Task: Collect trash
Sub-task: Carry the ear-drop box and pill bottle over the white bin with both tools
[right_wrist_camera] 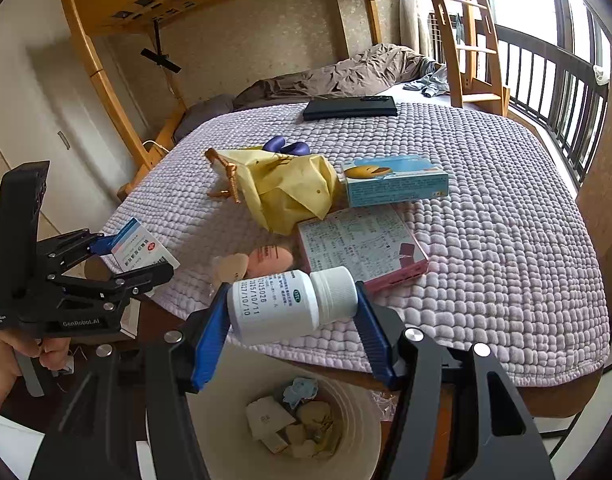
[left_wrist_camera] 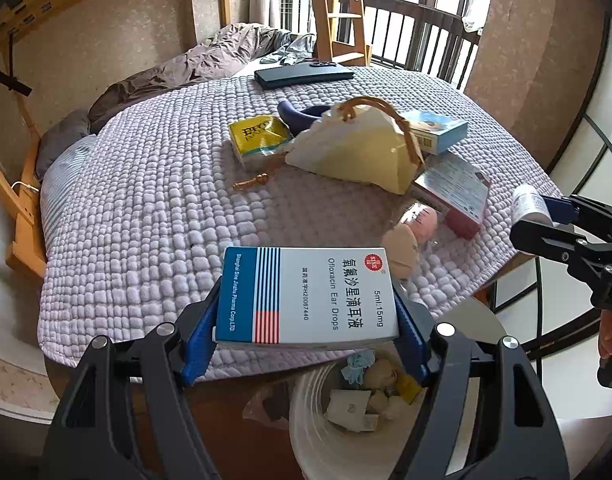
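Trash sits in both grippers above the white bin by the bed. Left gripper squeezes a blue and white ear drops box. Right gripper squeezes a white pill bottle. More boxes and a yellow bag lie on the purple blanket.

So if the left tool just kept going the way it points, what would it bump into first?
Probably the bed: the left tool, shut on a box, aims past the bin at the quilt. Depth is unclear.
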Demonstrator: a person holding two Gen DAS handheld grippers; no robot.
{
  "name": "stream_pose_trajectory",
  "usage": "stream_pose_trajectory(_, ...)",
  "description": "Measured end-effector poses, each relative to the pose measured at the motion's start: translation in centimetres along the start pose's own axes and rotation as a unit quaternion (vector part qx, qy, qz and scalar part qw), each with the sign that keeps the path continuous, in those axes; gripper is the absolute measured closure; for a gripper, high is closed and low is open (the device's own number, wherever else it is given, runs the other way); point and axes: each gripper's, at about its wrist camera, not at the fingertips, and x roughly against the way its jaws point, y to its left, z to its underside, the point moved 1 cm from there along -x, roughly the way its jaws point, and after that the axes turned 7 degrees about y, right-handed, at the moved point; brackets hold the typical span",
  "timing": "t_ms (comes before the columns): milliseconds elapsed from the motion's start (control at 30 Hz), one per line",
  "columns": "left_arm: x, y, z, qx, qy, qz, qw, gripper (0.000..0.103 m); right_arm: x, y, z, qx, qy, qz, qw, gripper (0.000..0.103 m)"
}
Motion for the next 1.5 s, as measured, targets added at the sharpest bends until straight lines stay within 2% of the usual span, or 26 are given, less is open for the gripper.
stream_pose_trajectory(700,0.8,-1.6,3.0,-0.018,0.021,0.018,0.9995,0.028,0.1,1.6,3.3,0.007,0.034,-0.01,0.999,0.044)
stream_pose_trajectory(1500,0.3,-2.7,5.4,-0.031,0.053,0.028,0.9978,0.028,-0.3,2.1,5.6,0.012,0.067,-0.019,0.998,0.044)
